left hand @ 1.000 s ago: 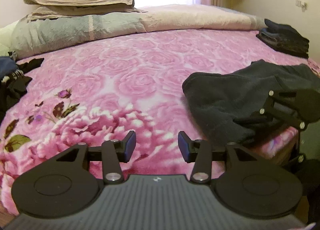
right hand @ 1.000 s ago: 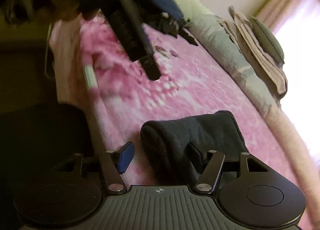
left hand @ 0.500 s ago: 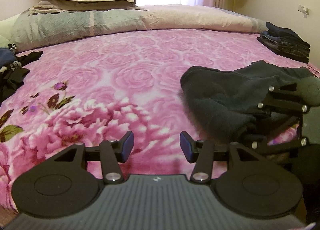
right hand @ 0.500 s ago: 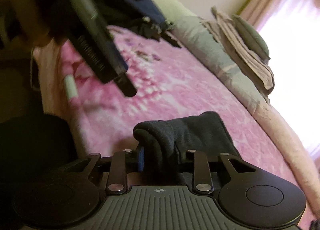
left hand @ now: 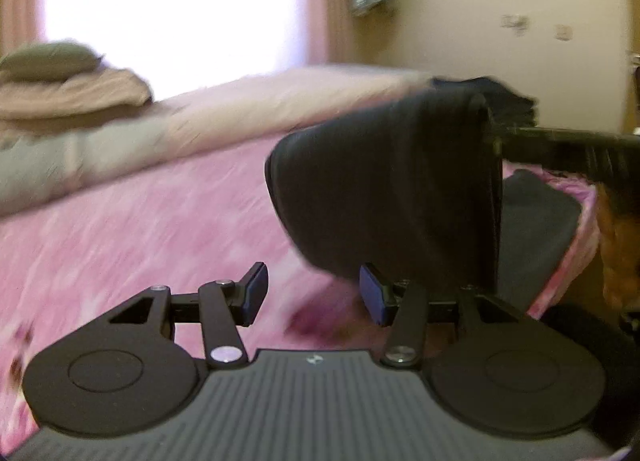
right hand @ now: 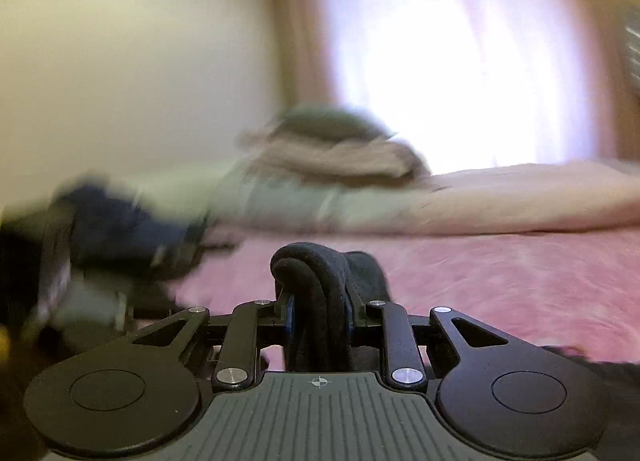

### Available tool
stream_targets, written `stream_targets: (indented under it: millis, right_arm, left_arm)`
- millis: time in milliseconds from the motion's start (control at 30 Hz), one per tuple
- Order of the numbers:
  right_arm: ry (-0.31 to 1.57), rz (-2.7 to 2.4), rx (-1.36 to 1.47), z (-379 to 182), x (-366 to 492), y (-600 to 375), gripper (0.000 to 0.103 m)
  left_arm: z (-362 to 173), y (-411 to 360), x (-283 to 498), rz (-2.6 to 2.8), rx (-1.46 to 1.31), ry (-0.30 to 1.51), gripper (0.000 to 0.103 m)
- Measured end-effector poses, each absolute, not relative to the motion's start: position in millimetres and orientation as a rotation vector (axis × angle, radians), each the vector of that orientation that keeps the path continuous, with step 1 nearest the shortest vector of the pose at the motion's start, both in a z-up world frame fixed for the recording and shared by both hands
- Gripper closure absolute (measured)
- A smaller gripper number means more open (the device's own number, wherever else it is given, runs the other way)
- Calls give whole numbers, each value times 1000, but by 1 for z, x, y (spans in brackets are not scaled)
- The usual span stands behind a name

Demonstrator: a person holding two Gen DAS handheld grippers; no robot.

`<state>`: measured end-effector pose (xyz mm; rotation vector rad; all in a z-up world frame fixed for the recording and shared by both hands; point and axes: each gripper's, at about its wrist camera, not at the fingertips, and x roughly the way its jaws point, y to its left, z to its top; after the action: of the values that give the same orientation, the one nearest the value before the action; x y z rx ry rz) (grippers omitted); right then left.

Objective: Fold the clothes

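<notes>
A dark grey folded garment (left hand: 392,189) hangs lifted above the pink rose blanket (left hand: 160,221). My right gripper (right hand: 319,317) is shut on a thick fold of this garment (right hand: 320,285), which bulges up between its blue pads. In the left wrist view the right gripper comes in from the right and holds the garment's upper edge. My left gripper (left hand: 312,295) is open and empty, low over the blanket, just below and left of the hanging garment. Both views are blurred by motion.
A stack of folded dark clothes (left hand: 508,101) lies at the bed's far right. Rolled quilts and pillows (left hand: 60,89) line the head of the bed. A heap of dark blue clothes (right hand: 120,229) lies at the left. A bright window (right hand: 440,61) is behind.
My right gripper closed on the garment's folded edge and lifted it off the blanket. Both grippers swung upward, so the views now face the window. My left gripper stayed open.
</notes>
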<state>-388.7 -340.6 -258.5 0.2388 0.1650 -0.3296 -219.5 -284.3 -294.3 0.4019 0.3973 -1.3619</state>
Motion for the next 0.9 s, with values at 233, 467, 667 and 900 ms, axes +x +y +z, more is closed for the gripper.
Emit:
stream_targets:
  millis: [233,467,667,900]
  right_arm:
    - [10,-630,523,-278,-525,-436,82]
    - [-79,-870,841,-340,-640,-508,82]
    - [-100,-838,861,-348,-651,-508,82]
    - [-127,-865,827,-355,-671,-508,82]
  left_arm:
    - [-287,-340,-279,-1494,490,347,54]
    - [-312,-382,-316,-1553,619,410,54]
    - [-324,-409,-332,-1595,667,419,54]
    - [-323,-431,-348,-1634,668,400,54]
